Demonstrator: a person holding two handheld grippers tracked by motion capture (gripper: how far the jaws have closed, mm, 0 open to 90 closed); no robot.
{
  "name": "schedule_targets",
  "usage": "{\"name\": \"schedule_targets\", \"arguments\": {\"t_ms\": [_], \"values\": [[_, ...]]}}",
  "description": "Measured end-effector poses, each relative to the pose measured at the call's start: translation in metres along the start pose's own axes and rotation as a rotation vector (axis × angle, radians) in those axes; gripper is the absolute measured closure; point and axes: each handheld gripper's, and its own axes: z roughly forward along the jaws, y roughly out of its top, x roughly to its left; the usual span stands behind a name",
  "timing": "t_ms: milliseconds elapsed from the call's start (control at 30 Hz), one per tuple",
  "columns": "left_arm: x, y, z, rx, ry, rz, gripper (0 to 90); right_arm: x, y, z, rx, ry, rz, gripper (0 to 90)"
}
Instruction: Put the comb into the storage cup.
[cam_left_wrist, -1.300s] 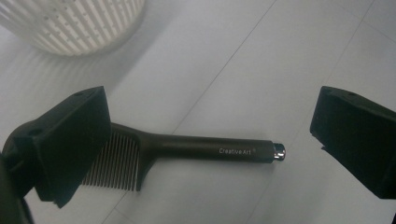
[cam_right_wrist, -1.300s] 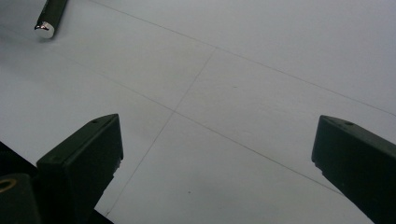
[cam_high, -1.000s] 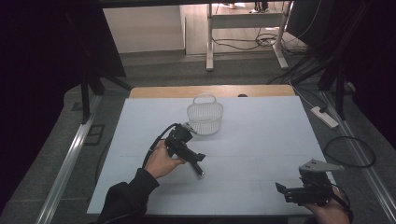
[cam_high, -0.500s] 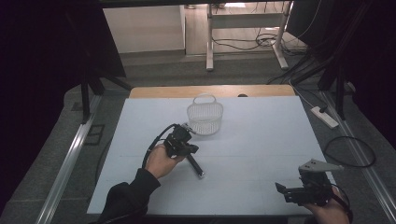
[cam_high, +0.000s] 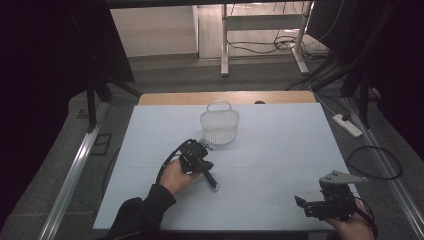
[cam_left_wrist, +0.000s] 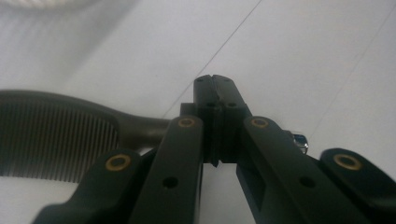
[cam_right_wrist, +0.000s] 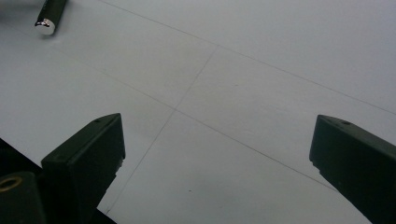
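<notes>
Comb (cam_left_wrist: 56, 140) cut off at left edge, handle hidden behind tongs (cam_left_wrist: 215, 100), basket (cam_left_wrist: 56, 3) blurred.

Only the basket (cam_high: 219, 127) at upper centre and the comb (cam_high: 207, 172) below it interrupt the bare counter (cam_high: 280, 150).

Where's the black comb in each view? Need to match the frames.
High view: comb lies mid-table, on the near side of the basket, beside the person's left hand.
Left gripper view: comb teeth at the left edge; the handle runs behind the left gripper.
Right gripper view: handle end in the top-left corner.
Shared landmark: the silver cap on the handle end, also at and.
</notes>
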Motion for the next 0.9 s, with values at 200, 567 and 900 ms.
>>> {"name": "schedule_targets", "arguments": {"t_ms": [200, 567, 900], "values": [[0.001, -0.003, 0.009, 0.012, 0.010, -0.007, 89.0, 0.000, 0.000, 0.000, 0.000, 0.002, -0.001, 4.1], [-0.002, -0.004, 0.018, 0.042, -0.008, -0.006, 89.0, 0.000, 0.000, 0.000, 0.002, 0.004, -0.002, 4.3], [-0.005, -0.011, 0.016, 0.072, -0.018, -0.017, 89.0, 0.000, 0.000, 0.000, 0.000, 0.005, -0.003, 4.5]]}}
